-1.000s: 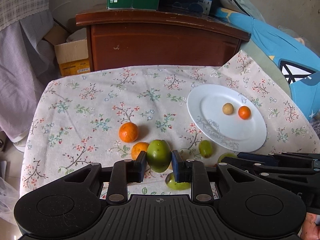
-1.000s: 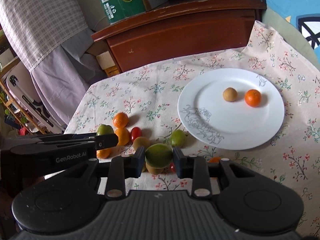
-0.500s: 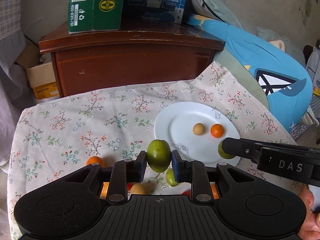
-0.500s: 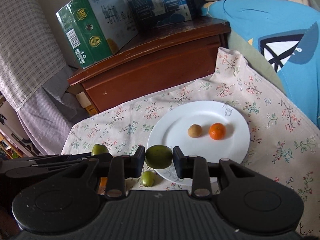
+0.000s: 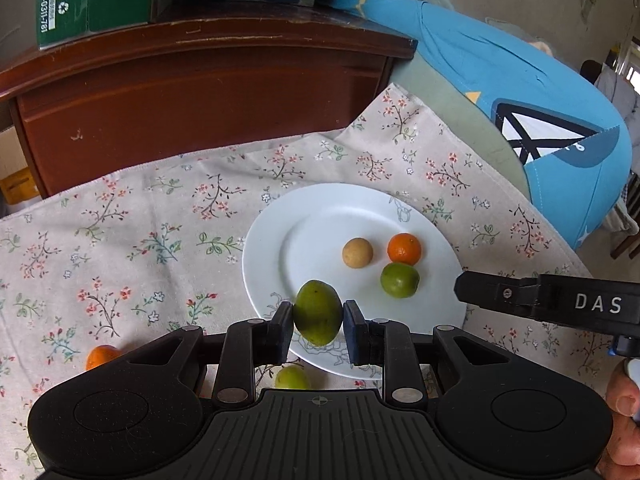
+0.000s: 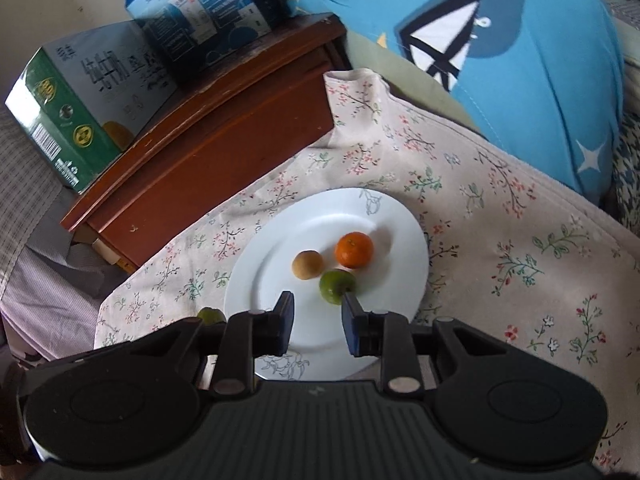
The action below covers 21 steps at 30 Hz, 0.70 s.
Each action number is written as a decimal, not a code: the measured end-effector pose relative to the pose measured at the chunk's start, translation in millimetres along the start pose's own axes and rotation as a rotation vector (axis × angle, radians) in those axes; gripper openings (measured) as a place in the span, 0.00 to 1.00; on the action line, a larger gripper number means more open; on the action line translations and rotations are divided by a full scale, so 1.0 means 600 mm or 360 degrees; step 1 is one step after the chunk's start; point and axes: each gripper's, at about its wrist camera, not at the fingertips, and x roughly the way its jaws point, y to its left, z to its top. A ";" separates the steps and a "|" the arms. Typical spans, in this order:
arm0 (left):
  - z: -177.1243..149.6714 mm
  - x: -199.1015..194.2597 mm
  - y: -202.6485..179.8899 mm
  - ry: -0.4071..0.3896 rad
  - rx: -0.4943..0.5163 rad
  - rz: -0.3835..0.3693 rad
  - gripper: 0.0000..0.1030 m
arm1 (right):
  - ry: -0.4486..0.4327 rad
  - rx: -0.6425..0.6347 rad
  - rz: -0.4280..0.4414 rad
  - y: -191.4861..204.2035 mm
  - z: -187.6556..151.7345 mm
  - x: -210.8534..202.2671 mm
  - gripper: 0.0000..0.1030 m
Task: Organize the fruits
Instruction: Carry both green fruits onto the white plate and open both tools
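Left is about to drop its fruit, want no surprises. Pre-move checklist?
1. left gripper grip on the held green fruit: ok, pads press on both sides.
2. Fruit above the plate: ok, though only over the near rim.
3. Bare spot on plate: ok, left half is bare.
4. right gripper out of the way: ok, at the plate's right edge, jaws closing with nothing between them.
5. round green fruit at rest on plate: cannot tell.
6. Cloth sorted: not ok, an orange on the cloth and a small green fruit remain.

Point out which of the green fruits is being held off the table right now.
The larger oval green fruit, clamped in the left gripper above the plate; the rounder one lies on it.
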 end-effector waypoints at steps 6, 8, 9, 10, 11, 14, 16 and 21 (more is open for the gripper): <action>0.006 0.031 0.003 0.0023 -0.0029 -0.0052 0.23 | 0.0043 0.0174 -0.0055 -0.025 -0.005 0.008 0.29; 0.008 0.038 -0.002 0.0023 -0.0016 -0.0060 0.23 | 0.0039 0.0156 -0.0063 -0.024 -0.005 0.008 0.29; 0.009 0.041 -0.007 0.0015 -0.0004 -0.0060 0.24 | 0.0042 0.0151 -0.0065 -0.023 -0.005 0.009 0.29; 0.009 0.041 -0.009 0.0009 0.0007 -0.0064 0.25 | 0.0045 0.0151 -0.0063 -0.023 -0.006 0.010 0.30; 0.010 0.040 -0.012 0.0005 0.0019 -0.0072 0.25 | 0.0051 0.0150 -0.0060 -0.023 -0.006 0.011 0.30; 0.014 0.032 -0.015 -0.0001 0.0036 -0.0060 0.31 | 0.0075 0.0130 -0.0056 -0.021 -0.006 0.017 0.30; 0.018 0.020 -0.013 -0.0028 0.0022 -0.0017 0.47 | 0.0077 0.0125 -0.0053 -0.021 -0.007 0.016 0.30; 0.031 -0.016 -0.003 -0.0068 0.0020 0.0054 0.65 | 0.0069 0.0097 -0.0046 -0.016 -0.005 0.015 0.34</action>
